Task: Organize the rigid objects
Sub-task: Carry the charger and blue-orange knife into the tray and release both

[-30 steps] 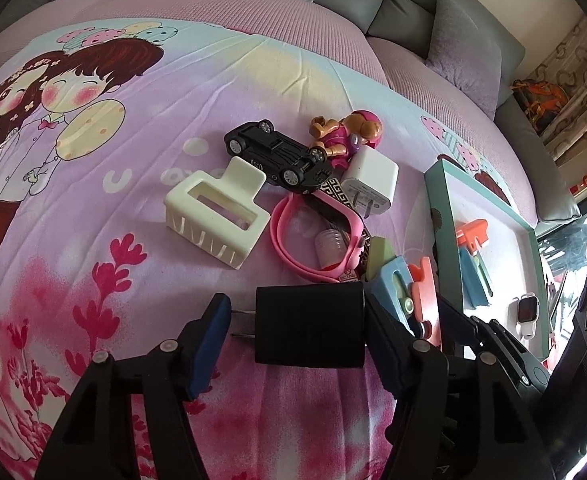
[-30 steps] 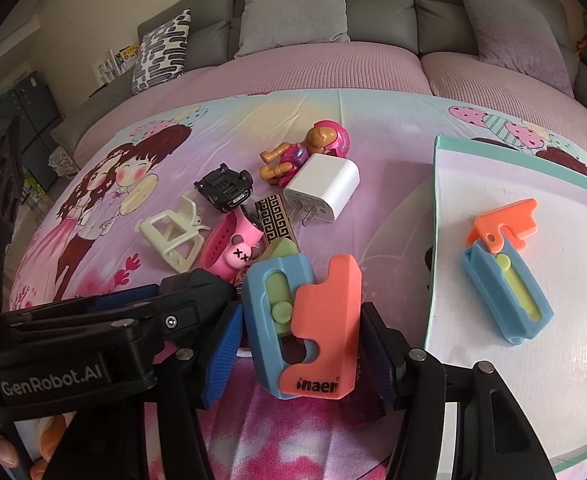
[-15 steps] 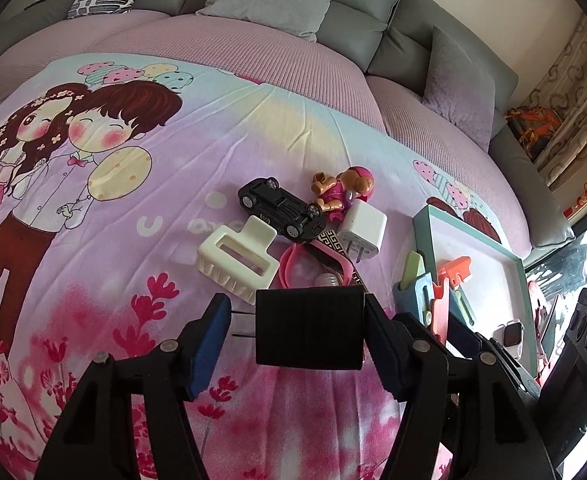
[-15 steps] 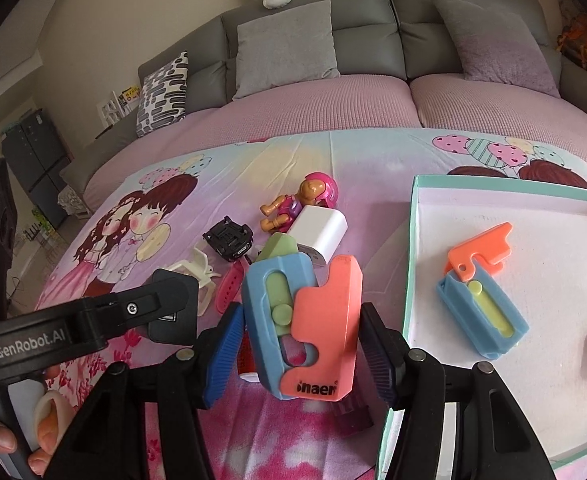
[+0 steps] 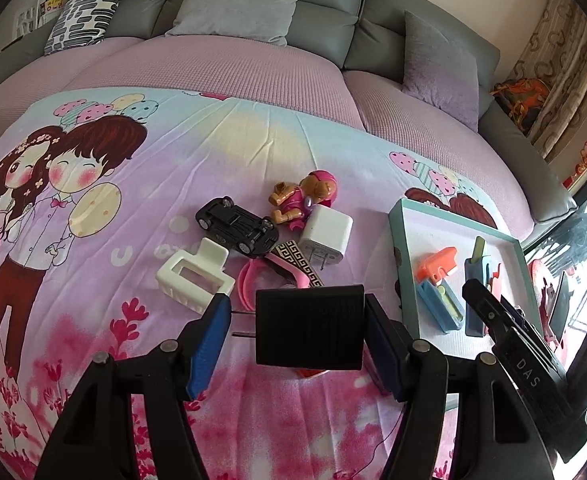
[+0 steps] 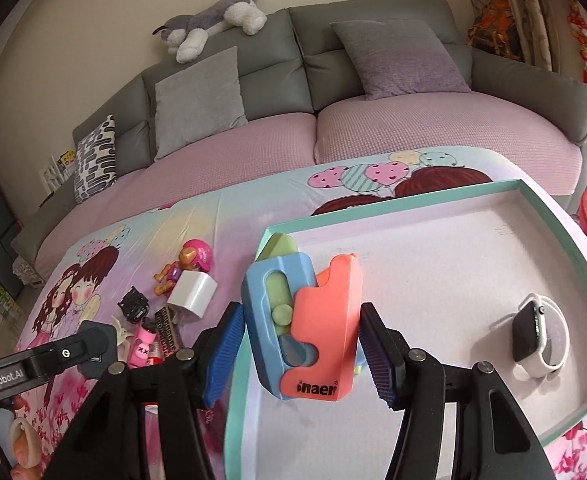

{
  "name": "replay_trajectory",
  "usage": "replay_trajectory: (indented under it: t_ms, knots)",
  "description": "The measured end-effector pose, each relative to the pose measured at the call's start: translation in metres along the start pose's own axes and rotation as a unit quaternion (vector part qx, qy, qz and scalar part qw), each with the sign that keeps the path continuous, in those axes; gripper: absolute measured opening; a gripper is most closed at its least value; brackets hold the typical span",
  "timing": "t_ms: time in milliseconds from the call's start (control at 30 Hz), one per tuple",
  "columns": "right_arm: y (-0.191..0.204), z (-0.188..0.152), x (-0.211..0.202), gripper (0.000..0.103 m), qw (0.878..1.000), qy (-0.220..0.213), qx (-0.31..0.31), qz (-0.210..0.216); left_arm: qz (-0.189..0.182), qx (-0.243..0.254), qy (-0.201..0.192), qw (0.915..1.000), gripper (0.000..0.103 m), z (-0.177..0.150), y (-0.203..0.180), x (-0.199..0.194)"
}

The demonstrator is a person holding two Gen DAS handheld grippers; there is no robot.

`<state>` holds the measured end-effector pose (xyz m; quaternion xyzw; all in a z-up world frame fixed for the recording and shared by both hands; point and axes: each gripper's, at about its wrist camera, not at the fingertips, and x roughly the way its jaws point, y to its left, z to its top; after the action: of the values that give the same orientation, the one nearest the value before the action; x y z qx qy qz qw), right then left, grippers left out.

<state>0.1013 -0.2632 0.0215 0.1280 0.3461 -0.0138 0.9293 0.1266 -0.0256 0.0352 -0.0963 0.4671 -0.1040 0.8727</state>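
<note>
My left gripper (image 5: 297, 332) is shut on a black charger plug (image 5: 309, 326) and holds it above the printed bedsheet, near the toy pile. My right gripper (image 6: 299, 342) is shut on a blue and orange utility knife (image 6: 303, 324) and holds it over the left part of the teal-rimmed tray (image 6: 389, 196). The tray (image 5: 397, 236) also shows in the left wrist view, with another blue and orange knife (image 5: 439, 284) lying in it. A white smartwatch (image 6: 537, 334) lies in the tray at the right.
On the sheet lie a black toy car (image 5: 235, 226), a white hair claw (image 5: 195, 276), a white charger (image 5: 325, 236), a pink dog figure (image 5: 305, 196) and a pink strap (image 5: 253, 280). A grey sofa with cushions (image 6: 405, 56) stands behind.
Both grippers have risen with their loads. My right gripper has carried the knife rightward from the pile to over the tray. My left gripper has pulled back from the pile.
</note>
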Motion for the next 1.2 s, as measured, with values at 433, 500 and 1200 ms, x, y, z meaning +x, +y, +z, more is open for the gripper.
replay_trajectory:
  t_ms: [433,500,1200]
  knots:
    - [-0.061,0.004,-0.012,0.061,0.995,-0.012,0.07,-0.071,-0.043,0.135,0.012,0.9898,0.067,-0.008,-0.102,0.019]
    - [-0.068,0.004,-0.016,0.061,0.994,-0.015,0.079,-0.079,-0.047,0.157,0.017,0.9863,0.067,-0.012,-0.116,0.026]
    - [-0.08,-0.002,-0.004,0.061,0.992,0.023,0.099,-0.079,-0.055,0.203,0.034,0.977,0.053,-0.035,-0.146,0.051]
